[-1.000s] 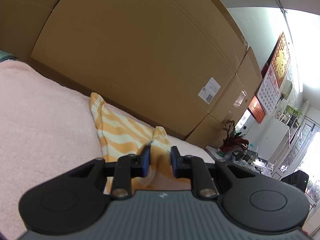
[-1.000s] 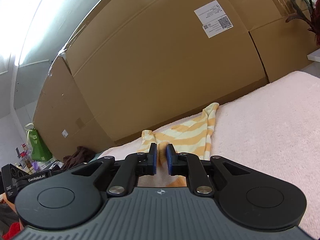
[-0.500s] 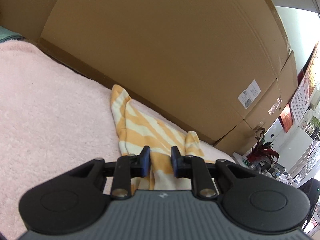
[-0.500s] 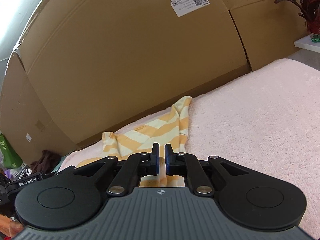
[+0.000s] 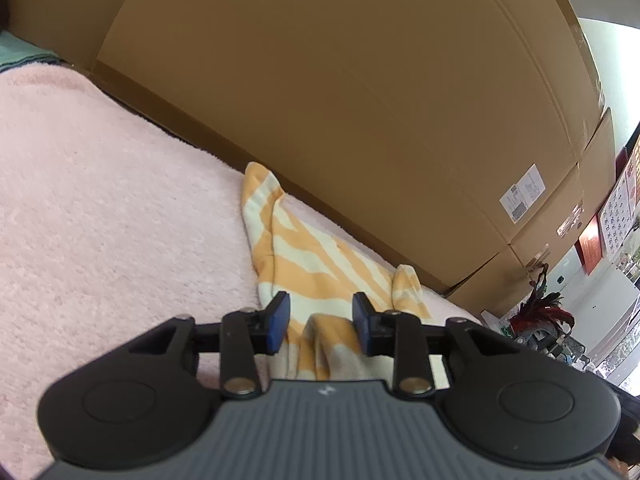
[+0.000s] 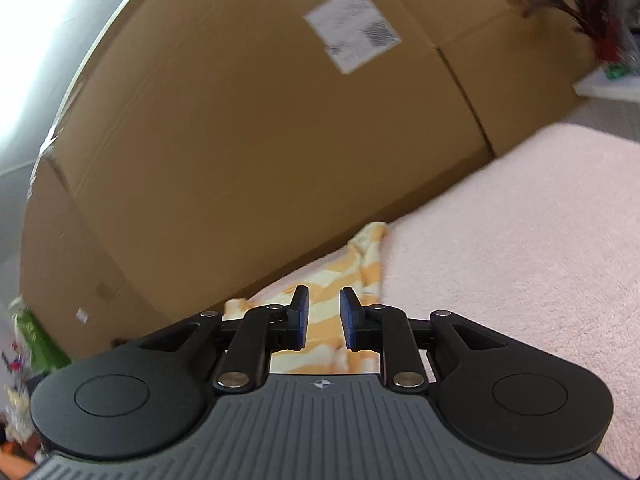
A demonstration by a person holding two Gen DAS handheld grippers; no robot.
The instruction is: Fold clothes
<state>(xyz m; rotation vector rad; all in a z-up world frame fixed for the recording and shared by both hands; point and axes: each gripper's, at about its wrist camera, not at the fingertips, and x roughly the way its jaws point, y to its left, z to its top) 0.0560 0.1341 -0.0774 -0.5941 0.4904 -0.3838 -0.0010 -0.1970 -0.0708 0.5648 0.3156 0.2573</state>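
Garment: orange and cream stripes, soft knit, lying rumpled on the pink blanket close to the far edge, just in front of the cardboard boxes.
Garment shape: in the left wrist view a pointed corner reaches far-left toward the boxes, a small rounded flap stands up at the right, and a bunched fold runs toward the camera.
Garment, right view: blurred; its far corner touches the foot of the boxes and the striped cloth runs back under the tool.
Left gripper: jaws opening, blue pads set apart; the bunched fold lies between them, and neither pad seems to press on it.
Right gripper: jaws opening, a narrower gap than the left's; striped cloth shows through the gap beyond and below the pads, with no pinch visible.
Blanket: pink, fluffy, covering the whole surface on both sides of the garment.
Boxes: large, brown, standing along the far edge; a white label on one face.
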